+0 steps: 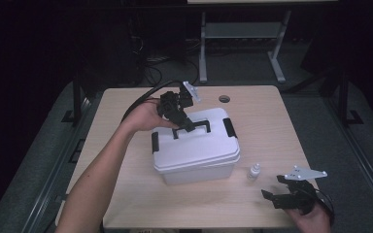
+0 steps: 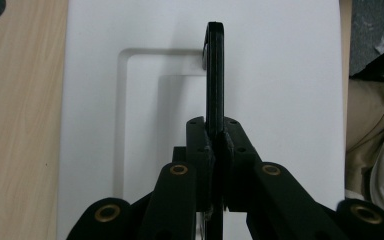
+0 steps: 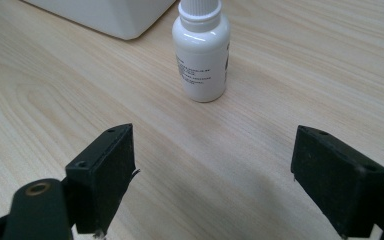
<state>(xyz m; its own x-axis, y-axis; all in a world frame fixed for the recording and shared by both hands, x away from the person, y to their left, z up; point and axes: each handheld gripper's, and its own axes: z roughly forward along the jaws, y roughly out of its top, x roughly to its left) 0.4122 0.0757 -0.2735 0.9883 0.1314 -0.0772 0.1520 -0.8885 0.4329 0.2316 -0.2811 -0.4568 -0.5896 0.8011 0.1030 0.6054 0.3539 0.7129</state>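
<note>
The left gripper (image 1: 188,125) clamps the black handle (image 2: 215,75) on the box (image 1: 199,155) at the table's (image 1: 126,194) middle. The right gripper (image 3: 212,170) stands wide before the bottle (image 3: 201,50).

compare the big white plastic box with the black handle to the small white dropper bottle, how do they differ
The white plastic box is wide, low and rectangular; the small white dropper bottle is slim, round and upright. The box's black handle is clamped in the left gripper; the bottle stands untouched ahead of the open right gripper. Both are white and rest on the wooden table.

Lab: dark room, metal stand (image 1: 243,43)
</note>
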